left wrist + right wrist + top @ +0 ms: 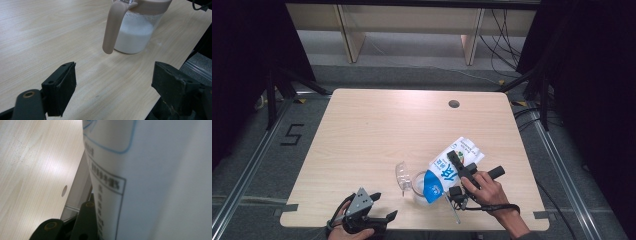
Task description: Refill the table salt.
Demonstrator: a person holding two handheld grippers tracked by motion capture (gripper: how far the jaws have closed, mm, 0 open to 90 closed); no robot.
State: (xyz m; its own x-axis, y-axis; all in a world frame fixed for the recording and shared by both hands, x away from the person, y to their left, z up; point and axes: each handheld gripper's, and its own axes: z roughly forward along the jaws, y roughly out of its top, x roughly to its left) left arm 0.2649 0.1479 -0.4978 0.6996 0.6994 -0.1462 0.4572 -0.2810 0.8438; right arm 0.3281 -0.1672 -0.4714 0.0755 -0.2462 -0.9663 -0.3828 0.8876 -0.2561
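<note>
A white and blue milk carton (451, 169) hangs tilted, its top end down over a clear pitcher (418, 189) near the table's front edge. My right gripper (458, 167) is shut on the carton's body. In the right gripper view the carton (155, 182) looms close beside one black finger (86, 220). The pitcher (135, 32) holds white milk and has a beige handle (112, 27) and rim. Its clear lid (401, 176) stands flipped up to the left. My left gripper (383, 205) rests low at the front left, open, with bare table between its fingers (63, 83), short of the pitcher.
The light wooden table (362, 130) has a round cable hole (454, 104) at the back right. The front edge runs just under my left gripper, and the floor shows beyond the right corner (200, 65). Dark frame legs stand around the table.
</note>
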